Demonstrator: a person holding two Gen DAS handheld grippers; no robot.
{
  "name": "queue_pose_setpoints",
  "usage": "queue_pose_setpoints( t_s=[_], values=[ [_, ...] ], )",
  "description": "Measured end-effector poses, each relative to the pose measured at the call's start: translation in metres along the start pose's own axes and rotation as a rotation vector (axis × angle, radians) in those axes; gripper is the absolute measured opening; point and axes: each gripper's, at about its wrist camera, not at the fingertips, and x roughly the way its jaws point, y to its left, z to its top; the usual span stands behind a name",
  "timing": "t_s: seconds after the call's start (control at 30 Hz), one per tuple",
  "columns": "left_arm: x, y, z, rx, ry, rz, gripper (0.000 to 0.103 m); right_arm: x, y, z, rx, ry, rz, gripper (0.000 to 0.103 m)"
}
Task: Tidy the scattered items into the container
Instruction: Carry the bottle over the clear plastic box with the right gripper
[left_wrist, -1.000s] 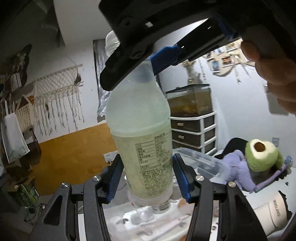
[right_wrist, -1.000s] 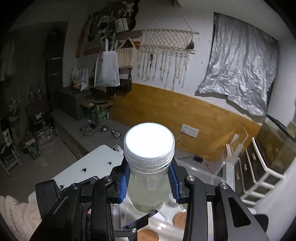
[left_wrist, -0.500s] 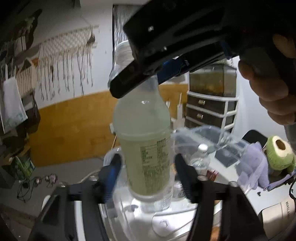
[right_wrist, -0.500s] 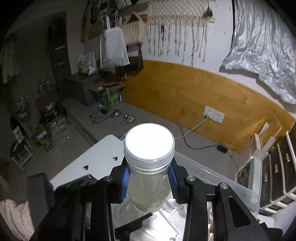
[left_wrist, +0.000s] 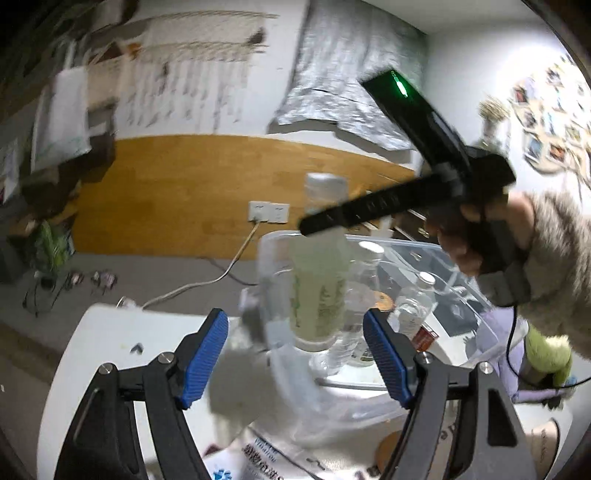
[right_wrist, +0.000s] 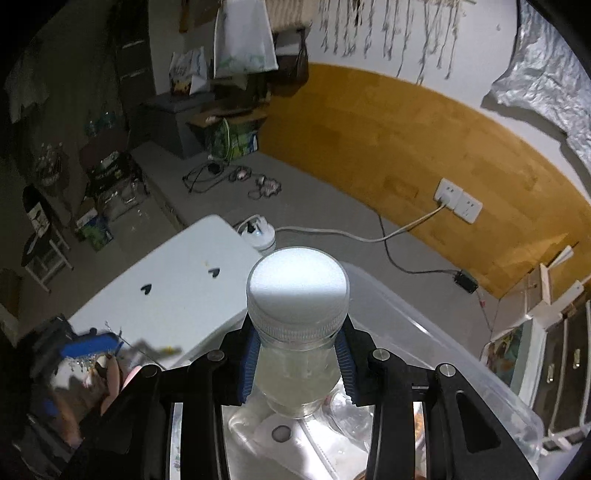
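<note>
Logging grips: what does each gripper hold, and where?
Right gripper holds the bottle by its neck, under the cap. Left gripper, opening, holds nothing.

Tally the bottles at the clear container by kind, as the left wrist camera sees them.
pale green drink bottle, lowered into the clear container: 1
clear water bottles with white caps, already inside: 2
Total: 3

Black tongs (left_wrist: 295, 354) with ribbed blue pads (left_wrist: 202, 356), silver screws; fuzzy grey-beige sleeve (left_wrist: 557, 258).
</note>
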Motion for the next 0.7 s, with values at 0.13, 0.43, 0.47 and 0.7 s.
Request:
queue_pose_setpoints(
  t_s=[0.13,0.43,0.47,0.7],
  values=[
    [-0.001,0.015,-0.005,-0.050,0.010,0.026,0.075,0.022,-0.003,-0.007,-0.002,0.037,0.016,0.039],
    [0.005,0.020,-0.008,-0.070,0.023,0.016,0.075,0.060,-0.008,-0.020,-0.009,0.093,0.011,0.039],
    [0.006,0.019,-0.008,-0.069,0.022,0.011,0.075,0.062,-0.009,-0.020,-0.012,0.093,0.005,0.039],
    [0.010,0.018,-0.007,-0.076,0.020,-0.011,0.075,0.068,-0.014,-0.015,-0.015,0.049,-0.043,0.039]
  ],
)
